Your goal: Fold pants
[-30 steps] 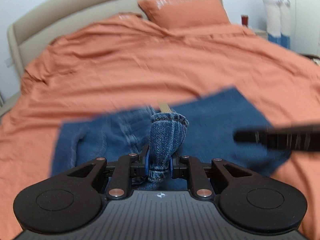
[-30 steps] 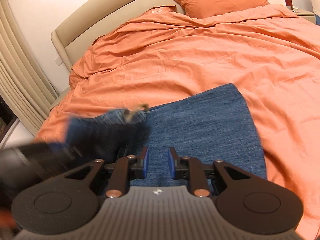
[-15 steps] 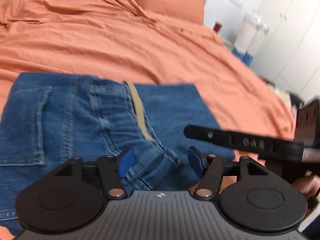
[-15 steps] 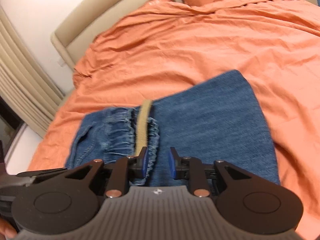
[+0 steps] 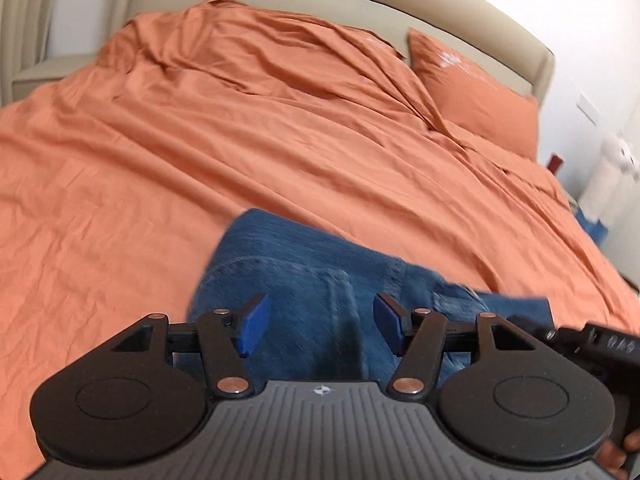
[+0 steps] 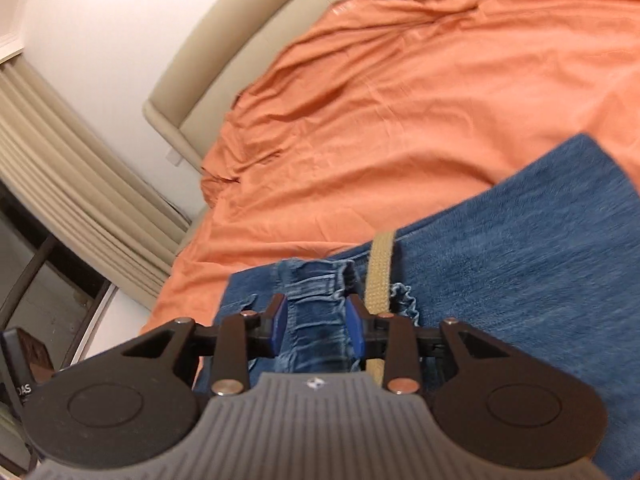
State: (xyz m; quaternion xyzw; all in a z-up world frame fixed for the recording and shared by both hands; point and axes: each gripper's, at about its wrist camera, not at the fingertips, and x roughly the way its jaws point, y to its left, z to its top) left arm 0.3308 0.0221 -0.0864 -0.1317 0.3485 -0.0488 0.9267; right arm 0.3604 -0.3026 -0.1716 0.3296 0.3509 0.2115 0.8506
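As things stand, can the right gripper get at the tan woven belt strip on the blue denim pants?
Probably yes. The right gripper is open, its pads astride a bunched denim fold of the blue denim pants, and the tan woven belt strip lies uncovered just right of its right pad. A small sideways shift should do.

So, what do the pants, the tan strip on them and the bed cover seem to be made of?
The pants look like blue denim: matte, faded seams, visible weave. The tan strip looks like woven webbing, perhaps cotton, with a ribbed texture. The bed cover looks like thin orange cotton or similar, matte and finely creased.
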